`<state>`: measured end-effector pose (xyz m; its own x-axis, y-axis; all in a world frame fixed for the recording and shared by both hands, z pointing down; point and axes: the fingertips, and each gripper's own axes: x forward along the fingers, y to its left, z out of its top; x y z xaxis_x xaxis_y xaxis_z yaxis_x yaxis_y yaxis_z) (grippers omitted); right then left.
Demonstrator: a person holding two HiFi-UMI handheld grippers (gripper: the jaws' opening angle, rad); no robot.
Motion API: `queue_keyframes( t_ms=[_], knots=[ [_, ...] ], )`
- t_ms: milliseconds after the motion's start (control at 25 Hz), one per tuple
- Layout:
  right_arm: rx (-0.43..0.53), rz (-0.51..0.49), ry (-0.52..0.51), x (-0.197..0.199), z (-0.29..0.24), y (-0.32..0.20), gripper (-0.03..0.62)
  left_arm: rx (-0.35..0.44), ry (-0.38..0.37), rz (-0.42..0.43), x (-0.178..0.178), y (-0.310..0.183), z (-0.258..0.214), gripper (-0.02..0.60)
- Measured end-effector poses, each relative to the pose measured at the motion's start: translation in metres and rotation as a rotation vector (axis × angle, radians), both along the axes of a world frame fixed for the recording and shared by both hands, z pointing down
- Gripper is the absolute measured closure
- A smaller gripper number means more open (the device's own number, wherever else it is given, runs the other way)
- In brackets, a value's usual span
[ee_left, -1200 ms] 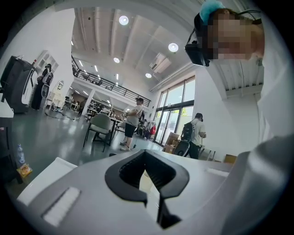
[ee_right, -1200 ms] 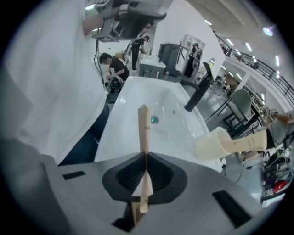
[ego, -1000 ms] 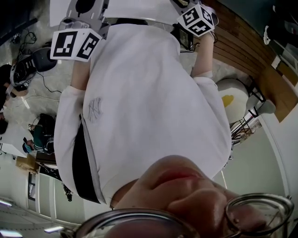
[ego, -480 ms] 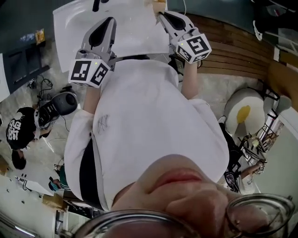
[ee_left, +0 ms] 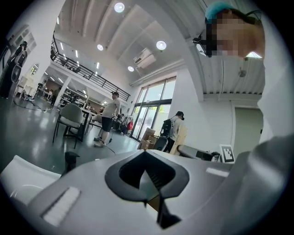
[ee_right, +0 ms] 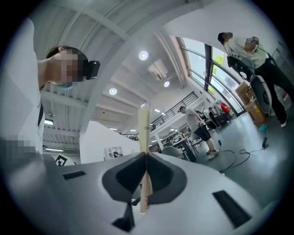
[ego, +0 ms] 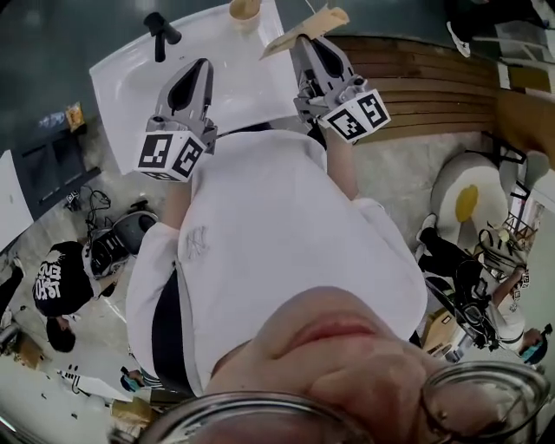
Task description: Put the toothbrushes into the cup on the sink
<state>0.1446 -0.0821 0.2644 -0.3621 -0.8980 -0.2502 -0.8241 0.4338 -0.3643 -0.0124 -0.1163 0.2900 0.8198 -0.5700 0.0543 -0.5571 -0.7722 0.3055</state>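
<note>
Head view looks steeply down over the person's white shirt [ego: 277,225] to a white sink [ego: 121,78] at the top of the picture. A black faucet [ego: 159,30] stands at the sink's back left and a tan cup [ego: 244,8] stands at its back edge, cut by the frame. The right gripper [ego: 303,42] reaches over the sink's right side with its jaws pressed together on a pale tan toothbrush [ego: 325,22]. The toothbrush lies slantwise across the jaw tips, just right of the cup and outside it; whether it touches the cup cannot be told. The left gripper [ego: 205,65] points over the middle of the basin, well left of the toothbrush. Its marker cube [ego: 172,154] sits near the shirt, and the right one's cube [ego: 357,114] likewise. A wooden floor [ego: 434,78] runs along the sink's right side.

In the right gripper view, the right gripper [ee_right: 146,155] clamps the toothbrush [ee_right: 144,128] between its dark pads. The stick stands nearly upright, rising above the tips and ending just below them.

In the left gripper view, the left gripper [ee_left: 145,152] has its jaw tips meeting at a point with nothing between them. The faucet [ee_left: 70,160] and a corner of the sink [ee_left: 20,172] show at lower left
</note>
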Motion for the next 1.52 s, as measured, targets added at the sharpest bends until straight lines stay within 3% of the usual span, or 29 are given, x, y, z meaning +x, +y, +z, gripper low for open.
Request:
queue_keyframes(
  t_ms=[400,960,1520],
  knots=[
    [0.012,0.114,-0.056,0.024,0.001,0.003,0.580,0.008,0.001,0.011,0.004,-0.004,-0.002,0.580],
    [0.014,0.159,-0.080,0.040,-0.001,-0.008,0.580,0.018,-0.007,-0.022,-0.002,-0.013,-0.010,0.580],
    [0.017,0.134,-0.073,0.039,0.004,-0.017,0.580,0.014,-0.013,-0.098,-0.023,-0.011,-0.002,0.580]
  ],
)
